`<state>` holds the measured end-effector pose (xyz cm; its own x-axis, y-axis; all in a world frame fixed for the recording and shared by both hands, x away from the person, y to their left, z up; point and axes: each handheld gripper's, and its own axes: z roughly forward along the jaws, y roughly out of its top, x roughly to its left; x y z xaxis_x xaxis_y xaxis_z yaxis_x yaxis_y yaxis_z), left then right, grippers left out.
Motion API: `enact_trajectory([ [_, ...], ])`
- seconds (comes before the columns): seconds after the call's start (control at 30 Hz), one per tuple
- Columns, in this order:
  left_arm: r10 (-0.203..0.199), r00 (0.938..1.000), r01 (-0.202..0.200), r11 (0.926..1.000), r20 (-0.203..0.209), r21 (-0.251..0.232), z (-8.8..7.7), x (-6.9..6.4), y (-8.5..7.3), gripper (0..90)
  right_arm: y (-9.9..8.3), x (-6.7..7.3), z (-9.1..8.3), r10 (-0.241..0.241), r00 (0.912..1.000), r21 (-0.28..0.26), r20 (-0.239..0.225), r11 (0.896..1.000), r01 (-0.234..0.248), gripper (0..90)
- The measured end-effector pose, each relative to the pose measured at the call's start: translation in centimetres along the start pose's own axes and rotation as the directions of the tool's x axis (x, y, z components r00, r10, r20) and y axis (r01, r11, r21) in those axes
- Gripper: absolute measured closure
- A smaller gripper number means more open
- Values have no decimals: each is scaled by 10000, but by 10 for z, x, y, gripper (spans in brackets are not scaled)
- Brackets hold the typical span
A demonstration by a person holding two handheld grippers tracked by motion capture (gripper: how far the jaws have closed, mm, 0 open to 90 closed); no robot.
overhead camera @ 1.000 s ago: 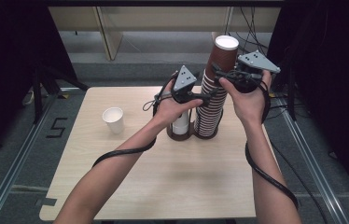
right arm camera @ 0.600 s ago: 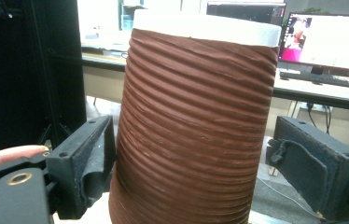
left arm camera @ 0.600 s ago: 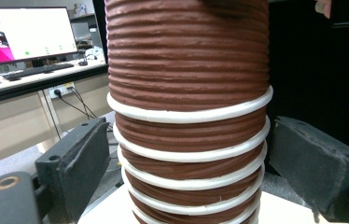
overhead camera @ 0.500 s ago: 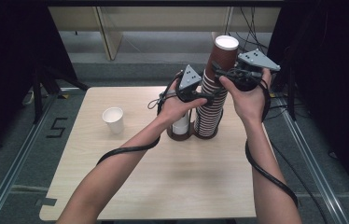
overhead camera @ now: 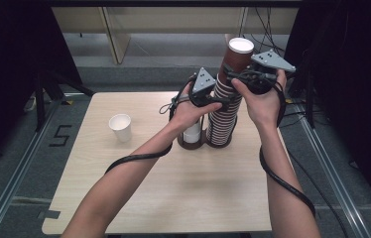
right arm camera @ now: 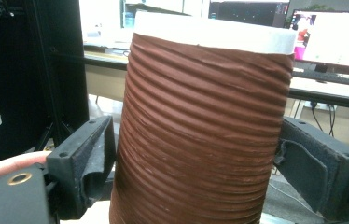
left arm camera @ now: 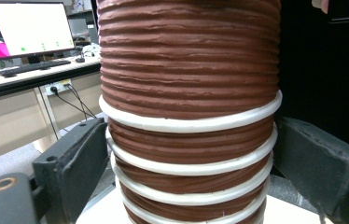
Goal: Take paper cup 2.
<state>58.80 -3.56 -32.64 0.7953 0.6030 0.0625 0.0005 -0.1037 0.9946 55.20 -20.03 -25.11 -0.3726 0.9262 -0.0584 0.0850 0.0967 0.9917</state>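
Note:
A tall stack of brown ribbed paper cups (overhead camera: 221, 124) with white rims stands on the wooden table (overhead camera: 173, 188). My left gripper (overhead camera: 218, 97) reaches the stack from the left at its upper half. In the left gripper view its jaws flank the stack (left arm camera: 186, 93) and touch the rims on both sides; they have just been opening a little. My right gripper (overhead camera: 234, 74) comes from the right and is shut on the top cup (overhead camera: 236, 55). In the right gripper view both pads press the top cup's (right arm camera: 200, 116) ribbed wall.
A short brown cup stack with a white cup inside (overhead camera: 192, 136) stands just left of the tall stack. A single white cup (overhead camera: 121, 127) sits at the table's left. Cables trail from both grippers over the forearms. Desks with monitors (left arm camera: 23, 28) stand beyond.
The left gripper has shifted slightly right and up against the tall stack. The right gripper and the top cup have stayed where they were.

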Motion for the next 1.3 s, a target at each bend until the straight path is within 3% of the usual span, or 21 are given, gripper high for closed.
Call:
enact_trajectory([
  [0.4, 112, 9999, -112, 9999, -15, 30, 1, 0, 0, 90, 3, 0, 6, 81, 10000, -7, 23, 10000, -81, 148],
  [0.53, 116, 9999, -116, 9999, -11, 43, 1, 0, 1, 91, 4, 1, 8, 331, 9994, 62, 56, 9994, -331, 149],
  [1.3, 182, 9998, -181, 9996, -56, 206, 8, 0, 2, 51, 6, 0, 13, 237, 9997, 126, 79, 9996, -238, 151],
])
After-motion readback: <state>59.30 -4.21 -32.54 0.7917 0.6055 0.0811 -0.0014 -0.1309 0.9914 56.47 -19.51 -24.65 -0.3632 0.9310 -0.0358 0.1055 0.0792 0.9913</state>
